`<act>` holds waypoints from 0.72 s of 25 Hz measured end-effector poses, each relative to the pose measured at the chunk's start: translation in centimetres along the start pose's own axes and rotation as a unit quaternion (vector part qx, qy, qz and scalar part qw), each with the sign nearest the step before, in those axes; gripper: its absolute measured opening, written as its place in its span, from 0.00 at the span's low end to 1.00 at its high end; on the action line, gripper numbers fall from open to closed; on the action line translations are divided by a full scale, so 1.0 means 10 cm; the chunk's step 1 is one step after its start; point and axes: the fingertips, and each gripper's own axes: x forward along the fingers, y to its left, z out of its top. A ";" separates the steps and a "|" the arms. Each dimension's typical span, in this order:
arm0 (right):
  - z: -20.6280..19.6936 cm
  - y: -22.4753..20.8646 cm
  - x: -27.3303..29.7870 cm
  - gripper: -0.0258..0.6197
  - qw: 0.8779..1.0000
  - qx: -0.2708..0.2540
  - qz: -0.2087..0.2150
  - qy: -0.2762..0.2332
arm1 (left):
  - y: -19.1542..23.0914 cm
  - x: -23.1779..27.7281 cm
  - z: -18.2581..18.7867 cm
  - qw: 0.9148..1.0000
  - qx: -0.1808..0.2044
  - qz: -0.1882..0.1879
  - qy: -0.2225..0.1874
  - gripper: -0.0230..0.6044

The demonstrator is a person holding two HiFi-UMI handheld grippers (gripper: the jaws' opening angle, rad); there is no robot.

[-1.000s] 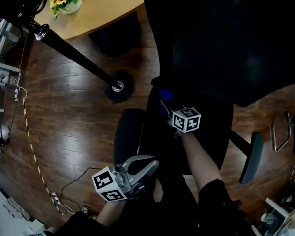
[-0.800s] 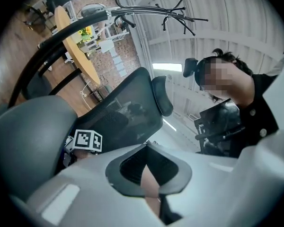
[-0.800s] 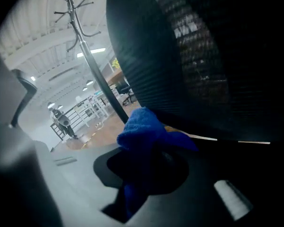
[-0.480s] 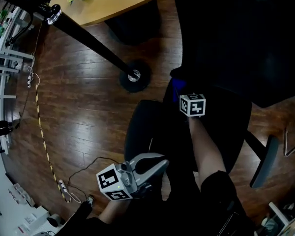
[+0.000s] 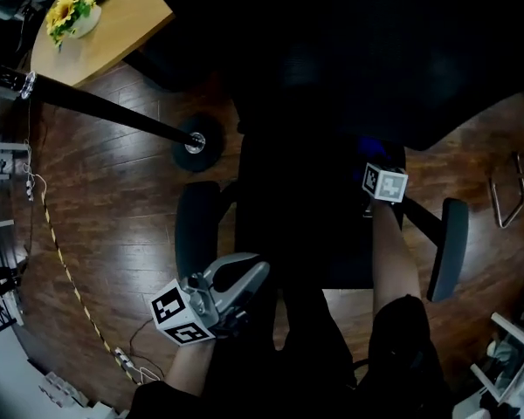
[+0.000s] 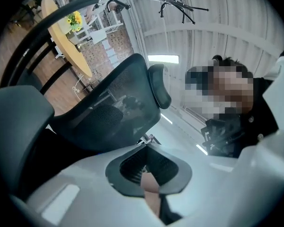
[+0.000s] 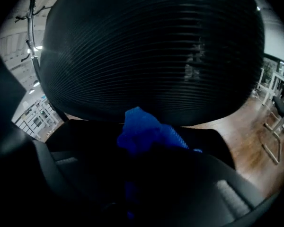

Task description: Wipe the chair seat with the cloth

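Rightward across the seat (image 5: 306, 234) went the right hand-held gripper (image 5: 371, 160); it now sits by the seat's right edge, near the armrest (image 5: 445, 247). Its dark jaws are clamped on the blue cloth (image 7: 144, 131), which bunches up just ahead of them, low against the seat and right under the mesh backrest (image 7: 151, 51). The left hand-held gripper (image 5: 249, 278) hangs off the seat's front-left corner, much where it was, well apart from the cloth, its grey jaws closed together with nothing held between them.
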 end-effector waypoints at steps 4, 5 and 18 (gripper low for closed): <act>0.06 -0.72 -0.34 0.13 0.998 0.031 -0.048 -0.017 | -0.04 0.13 -0.10 1.000 0.001 -0.016 0.023 0.03; 0.05 -0.82 -0.40 0.13 0.998 0.042 -0.050 -0.024 | -0.05 0.16 -0.11 0.999 0.001 -0.019 0.027 0.03; 0.24 -0.33 -0.78 0.13 0.984 0.084 0.068 -0.143 | -0.11 0.12 -0.04 0.999 0.007 -0.031 0.019 0.03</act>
